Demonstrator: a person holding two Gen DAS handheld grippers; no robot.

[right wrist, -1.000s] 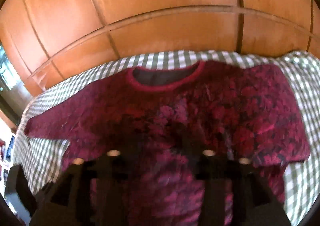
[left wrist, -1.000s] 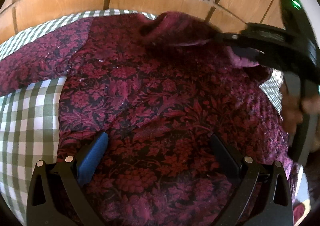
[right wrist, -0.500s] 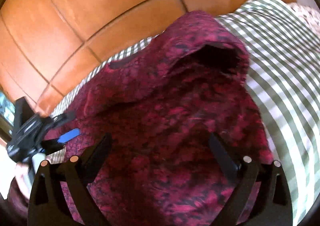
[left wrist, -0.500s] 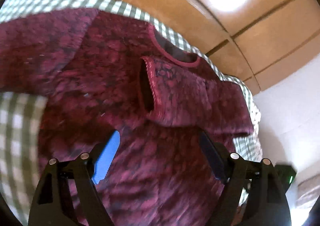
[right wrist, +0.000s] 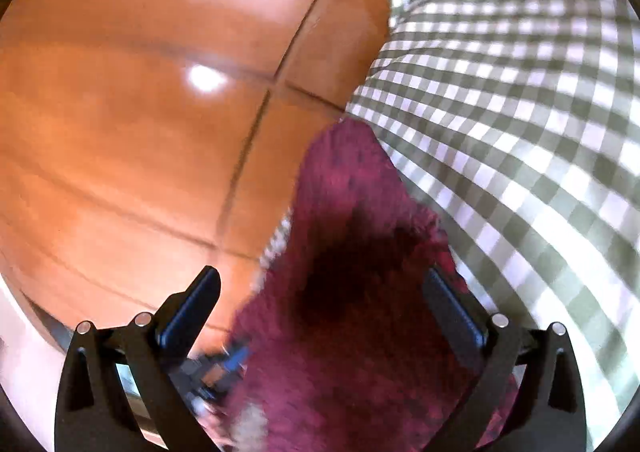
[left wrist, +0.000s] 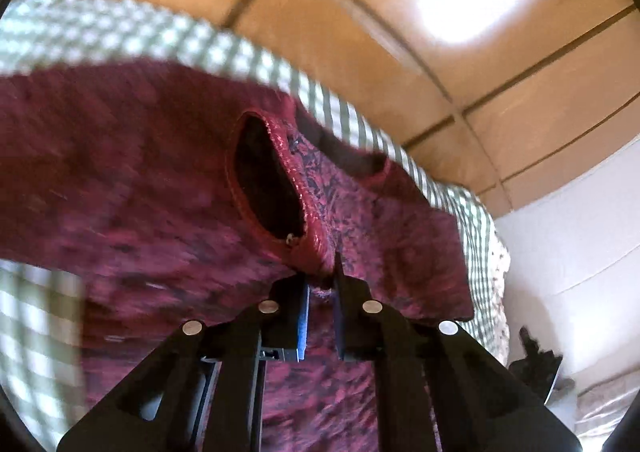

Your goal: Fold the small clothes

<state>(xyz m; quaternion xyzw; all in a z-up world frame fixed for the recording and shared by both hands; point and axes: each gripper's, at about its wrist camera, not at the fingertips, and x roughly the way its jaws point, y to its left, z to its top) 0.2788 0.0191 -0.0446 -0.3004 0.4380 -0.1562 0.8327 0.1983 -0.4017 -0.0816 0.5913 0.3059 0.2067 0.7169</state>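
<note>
One sleeve fold is the step in hand. Your left hand-held gripper (left wrist: 320,284) is pinched on the cuff (left wrist: 316,248) of the dark red patterned sweater (left wrist: 140,212), which lies spread on the green checked cloth (left wrist: 120,36), the sleeve already drawn across the chest near the neckline (left wrist: 360,160). Next, I judge, you lay that cuff flat on the body and let go. Your right hand-held gripper (right wrist: 320,304) is spread wide over the other sleeve (right wrist: 348,212), gripping nothing; it looks ready to close on that sleeve and bring it inward.
</note>
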